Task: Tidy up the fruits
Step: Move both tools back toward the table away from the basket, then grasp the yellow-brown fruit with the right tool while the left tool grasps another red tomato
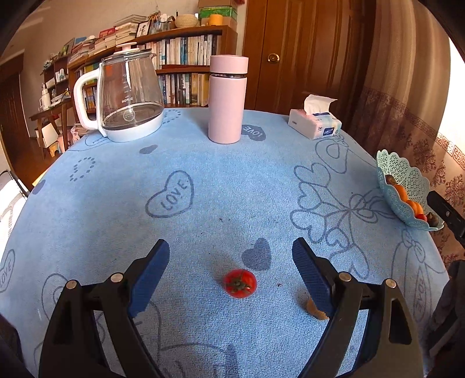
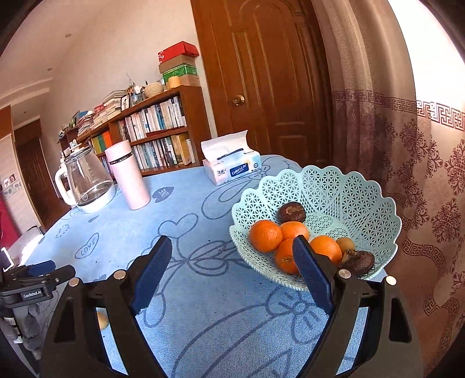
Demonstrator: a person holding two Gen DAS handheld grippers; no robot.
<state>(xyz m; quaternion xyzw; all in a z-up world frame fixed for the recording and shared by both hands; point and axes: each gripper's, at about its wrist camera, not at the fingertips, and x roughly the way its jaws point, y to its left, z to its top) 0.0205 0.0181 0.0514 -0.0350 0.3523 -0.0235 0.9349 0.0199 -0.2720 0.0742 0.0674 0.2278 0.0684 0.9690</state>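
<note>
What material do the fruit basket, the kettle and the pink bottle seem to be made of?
Fruit basket: moulded plastic, matte mint, shown by its even lattice holes. Kettle: clear glass body, see-through, with white glossy plastic handle and base. Pink bottle: probably coated metal, matte, with a silvery ring under the lid.

Straight ahead of the left gripper, past the far edge of the table, a brown wooden bookcase [image 1: 186, 52] packed with books lines a pale wall [image 2: 96, 58]. Boxes [image 2: 178, 65] and a woven basket [image 1: 187, 21] sit on top of it. To its right stands a panelled wooden door [image 2: 273, 75] with a brass knob [image 2: 238, 100]. Further right, beyond the right gripper, a patterned curtain [image 2: 412, 151] hangs, with bright daylight [image 2: 430, 58] glaring past its edge.
</note>
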